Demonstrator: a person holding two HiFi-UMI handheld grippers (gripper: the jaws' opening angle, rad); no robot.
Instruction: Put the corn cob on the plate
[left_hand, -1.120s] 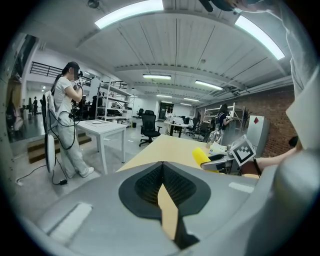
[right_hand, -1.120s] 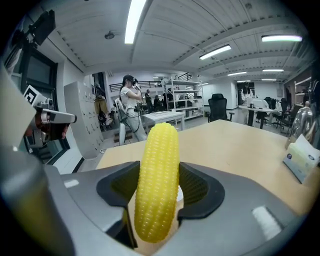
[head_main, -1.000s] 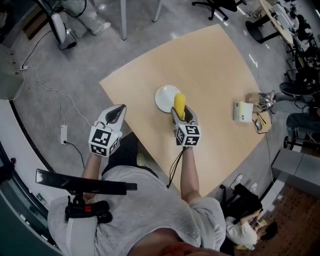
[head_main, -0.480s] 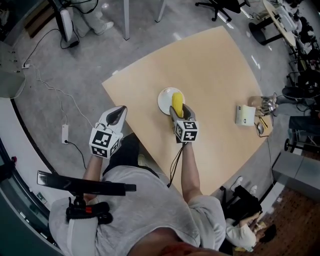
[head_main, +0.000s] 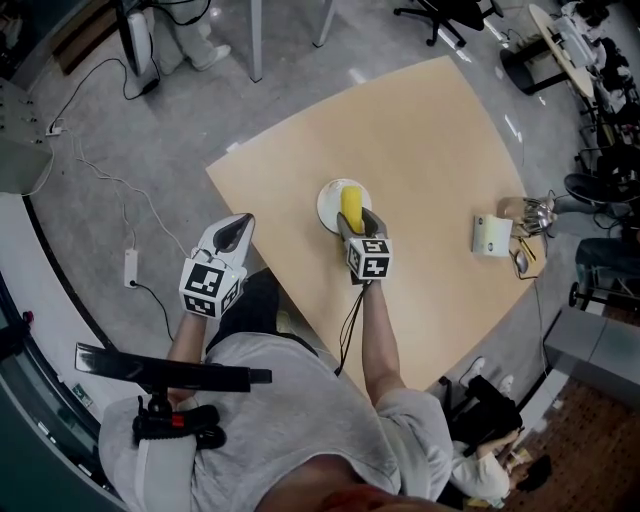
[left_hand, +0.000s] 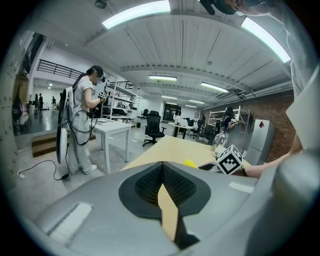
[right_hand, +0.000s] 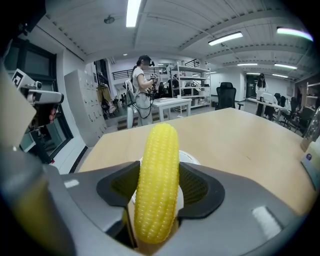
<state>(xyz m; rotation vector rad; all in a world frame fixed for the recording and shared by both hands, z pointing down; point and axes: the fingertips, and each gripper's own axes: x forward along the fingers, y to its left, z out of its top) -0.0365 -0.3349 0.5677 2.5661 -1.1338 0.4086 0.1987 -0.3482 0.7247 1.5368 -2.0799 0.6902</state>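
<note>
One cob: corn cob (right_hand: 157, 185) clamped in right gripper (head_main: 355, 222) fingers, over plate (head_main: 326, 203) mid-desk (head_main: 430, 150), tip toward 12 o'clock. Left gripper (head_main: 238, 226) at 8 o'clock off desk, fingers together, empty. Step: placing. Next: lower, spread fingers

Okay so the round white plate (head_main: 327, 202) sits on the light wooden desk (head_main: 430, 140) close to its near edge, more toward the left corner. The yellow corn cob (head_main: 351, 202) is over the plate's right half, pinched in the grey right gripper (head_main: 358, 222), which reaches in across that near edge. The grey left gripper (head_main: 236, 225) hangs off the desk beyond that same edge, and a small white box-shaped holder (head_main: 490, 236) stands by the right corner, well apart from the plate.
</note>
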